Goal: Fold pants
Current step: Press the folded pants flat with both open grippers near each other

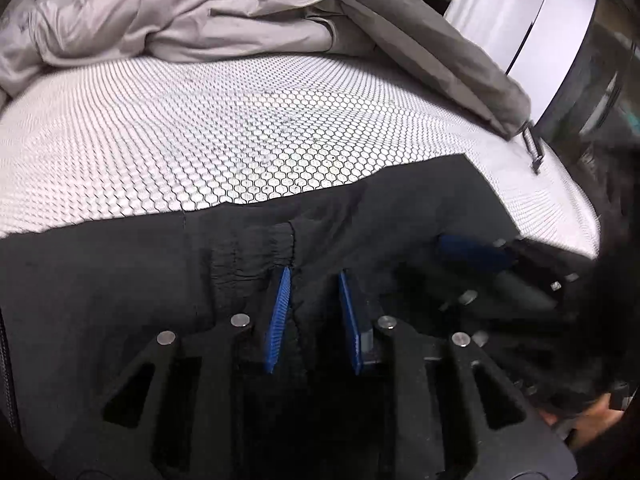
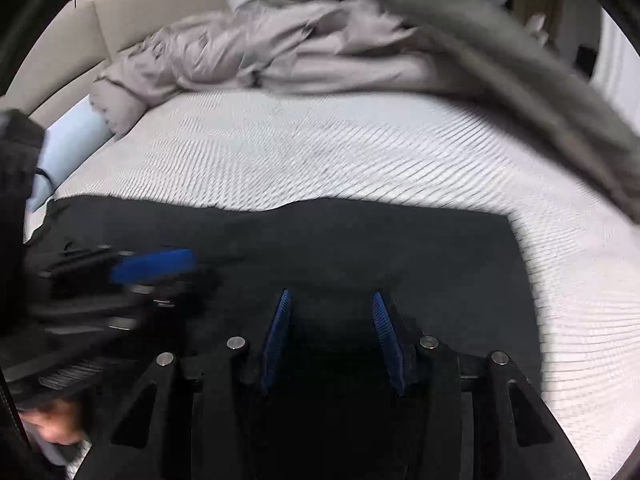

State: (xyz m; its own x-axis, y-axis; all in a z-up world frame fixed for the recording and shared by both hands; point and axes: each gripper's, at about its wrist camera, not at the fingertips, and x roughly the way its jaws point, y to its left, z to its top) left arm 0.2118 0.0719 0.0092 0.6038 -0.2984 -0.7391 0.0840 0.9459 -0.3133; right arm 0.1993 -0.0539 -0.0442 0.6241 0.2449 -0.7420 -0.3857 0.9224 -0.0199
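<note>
A: Left gripper [image 1: 312, 280]?
B: Angled down, 2 pads narrowed, seemingly pinching black pants [image 1: 120, 272] on the bed [image 1: 200, 140].
A: Right gripper [image 2: 332, 300]?
B: Angled down over pants, jaws apart; blurred.

Black pants [image 1: 120, 264], white honeycomb-patterned mattress [image 1: 200, 140], grey duvet [image 1: 180, 12].

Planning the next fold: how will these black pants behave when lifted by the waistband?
The black pants look thin and limp, lying flat on the mattress, so they will probably drape and sag rather than hold shape. The gathered waistband suggests stretch under pull. The weave looks smooth, so possibly a little slippery.
</note>
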